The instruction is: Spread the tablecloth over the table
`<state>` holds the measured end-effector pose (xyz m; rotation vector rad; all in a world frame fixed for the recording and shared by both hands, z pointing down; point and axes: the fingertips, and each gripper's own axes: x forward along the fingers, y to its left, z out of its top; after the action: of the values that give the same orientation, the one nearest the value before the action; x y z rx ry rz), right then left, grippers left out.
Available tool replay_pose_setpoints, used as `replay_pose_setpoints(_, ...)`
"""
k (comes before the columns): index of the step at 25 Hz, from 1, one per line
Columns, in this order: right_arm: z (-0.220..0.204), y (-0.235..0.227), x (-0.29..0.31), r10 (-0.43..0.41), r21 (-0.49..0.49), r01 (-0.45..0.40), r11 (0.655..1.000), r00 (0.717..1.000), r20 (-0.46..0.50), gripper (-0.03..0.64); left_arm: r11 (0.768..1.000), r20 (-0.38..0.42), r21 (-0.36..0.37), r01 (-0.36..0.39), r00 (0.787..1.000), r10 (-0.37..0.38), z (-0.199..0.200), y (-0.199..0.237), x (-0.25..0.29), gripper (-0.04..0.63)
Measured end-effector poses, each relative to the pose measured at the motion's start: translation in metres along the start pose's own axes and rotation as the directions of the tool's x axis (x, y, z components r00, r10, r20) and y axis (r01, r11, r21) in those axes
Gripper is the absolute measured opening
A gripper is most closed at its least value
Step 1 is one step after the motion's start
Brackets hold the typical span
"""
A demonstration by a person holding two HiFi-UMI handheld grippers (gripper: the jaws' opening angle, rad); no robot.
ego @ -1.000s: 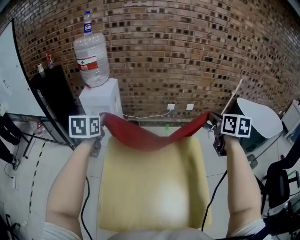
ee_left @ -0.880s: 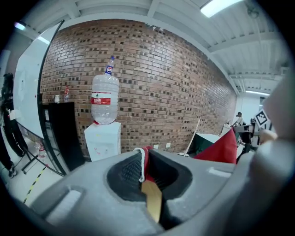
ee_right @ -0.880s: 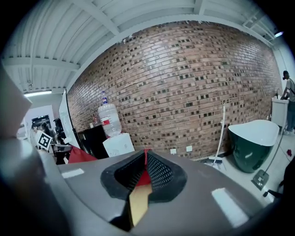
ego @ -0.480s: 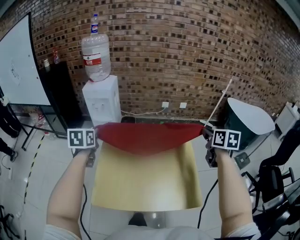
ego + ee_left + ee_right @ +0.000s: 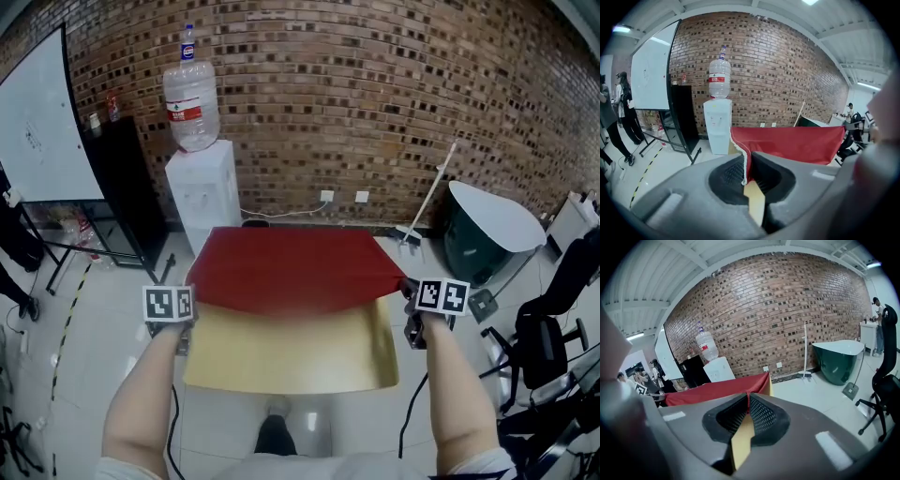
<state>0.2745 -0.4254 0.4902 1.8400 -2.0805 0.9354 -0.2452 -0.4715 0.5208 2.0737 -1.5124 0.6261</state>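
Head view: left gripper [image 5: 189, 300] and right gripper [image 5: 406, 293] jaws each clamped shut on opposite ends of the red tablecloth [image 5: 291, 267], stretched between them, water dispenser [image 5: 203, 197] at 11 o'clock beyond.

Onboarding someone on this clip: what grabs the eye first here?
The red tablecloth, with yellow showing beneath it, is stretched across the middle between the left gripper and the right gripper, both shut on its near edge. Behind it, a water dispenser with a big bottle stands against the brick wall. A dark green tub sits at far right.
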Motion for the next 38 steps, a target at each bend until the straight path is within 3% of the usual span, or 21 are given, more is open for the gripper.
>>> replay_pose_setpoints(15,-0.092,-0.015,-0.037,-0.024,0.024,0.025,0.999,0.999,-0.04,0.016,0.999,-0.059,0.027,0.032,0.998,-0.03,-0.089,-0.018,-0.027,0.008)
replay_pose_setpoints(27,-0.189,-0.056,-0.057,-0.098,0.022,0.102,0.995,0.985,-0.142,0.016,0.999,-0.138,-0.033,0.035,0.99,-0.039,-0.189,-0.029,-0.043,0.008)
replay_pose_setpoints(38,-0.244,-0.055,-0.078,-0.092,0.071,0.105,0.992,0.981,-0.168,0.017,0.998,-0.182,-0.066,0.017,0.983,-0.028,-0.232,-0.015,-0.053,0.008)
